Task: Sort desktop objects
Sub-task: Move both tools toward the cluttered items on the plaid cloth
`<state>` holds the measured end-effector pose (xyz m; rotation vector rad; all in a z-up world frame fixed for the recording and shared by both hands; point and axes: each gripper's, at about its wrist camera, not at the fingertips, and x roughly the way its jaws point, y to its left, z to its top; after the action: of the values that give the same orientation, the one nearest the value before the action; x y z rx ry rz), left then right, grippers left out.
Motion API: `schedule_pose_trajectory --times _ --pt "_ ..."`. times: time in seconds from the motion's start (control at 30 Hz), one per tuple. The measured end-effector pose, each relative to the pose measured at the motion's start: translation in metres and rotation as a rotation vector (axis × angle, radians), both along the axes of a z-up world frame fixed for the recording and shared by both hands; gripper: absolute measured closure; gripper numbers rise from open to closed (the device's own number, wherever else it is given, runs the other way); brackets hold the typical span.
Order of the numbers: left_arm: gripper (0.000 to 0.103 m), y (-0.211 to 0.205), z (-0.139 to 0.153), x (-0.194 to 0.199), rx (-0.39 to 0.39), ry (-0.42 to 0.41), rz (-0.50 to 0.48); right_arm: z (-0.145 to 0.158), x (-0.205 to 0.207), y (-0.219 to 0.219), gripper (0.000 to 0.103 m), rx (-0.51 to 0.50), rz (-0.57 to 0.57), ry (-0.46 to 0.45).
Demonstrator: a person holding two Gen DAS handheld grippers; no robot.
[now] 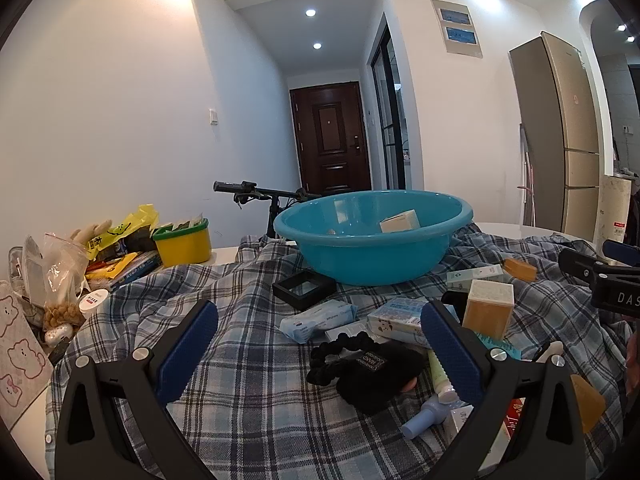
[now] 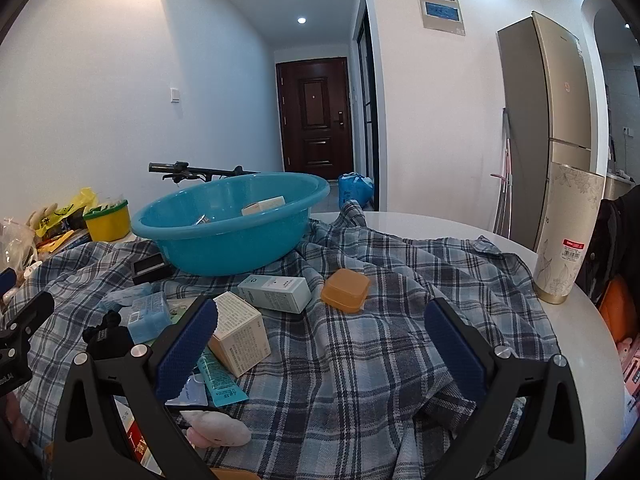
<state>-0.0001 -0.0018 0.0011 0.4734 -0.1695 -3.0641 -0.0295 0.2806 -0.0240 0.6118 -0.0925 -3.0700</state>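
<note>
Two grippers hang over the plaid cloth (image 2: 360,344), both spread wide with nothing between the pads: the left gripper (image 1: 320,352) above the black pouch (image 1: 376,376) and hair scrunchie (image 1: 340,350), the right gripper (image 2: 320,344) over bare cloth with a cream box (image 2: 240,332) just inside its left finger. A few things already lie in the blue basin (image 2: 228,232) at the back of the cloth, a pale carton (image 2: 264,205) among them, so the sorting looks begun, with most of the heap not yet moved.

The step in hand appears to be choosing the next piece. For the right gripper the nearest fair candidates are the cream box and the long white-and-green carton (image 2: 276,293) behind it. That carton lies flat, its long axis running left to right and slightly away, the end with the printed letter toward the left. A grasp would call for closing across its short width, then carrying it up over the basin rim.

The orange lidded tub (image 2: 346,290) sits just beside the carton's right end, apart from it as far as the bent view lets me tell.
</note>
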Motion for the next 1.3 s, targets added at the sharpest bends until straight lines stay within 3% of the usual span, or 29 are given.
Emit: schedule_pose_trajectory --times 0.1,0.37,0.6,1.03,1.3 --pt "0.000 -0.003 -0.003 -0.005 0.018 -0.064 0.007 -0.001 -0.001 0.000 0.000 0.001 0.006 -0.010" --pt "0.000 -0.013 0.015 -0.007 0.086 -0.068 0.019 0.009 -0.004 0.000 0.000 -0.034 0.047 -0.085" --pt "0.000 -0.015 0.030 -0.016 0.085 -0.087 0.023 0.036 -0.004 0.000 0.000 -0.009 0.041 -0.069" --pt "0.000 -0.031 0.098 -0.022 0.082 0.027 0.063 0.090 -0.010 -0.008 0.000 0.055 0.044 0.015" --pt "0.000 -0.032 0.137 -0.018 0.080 0.090 0.028 0.127 -0.004 -0.011 0.000 0.054 0.053 0.091"
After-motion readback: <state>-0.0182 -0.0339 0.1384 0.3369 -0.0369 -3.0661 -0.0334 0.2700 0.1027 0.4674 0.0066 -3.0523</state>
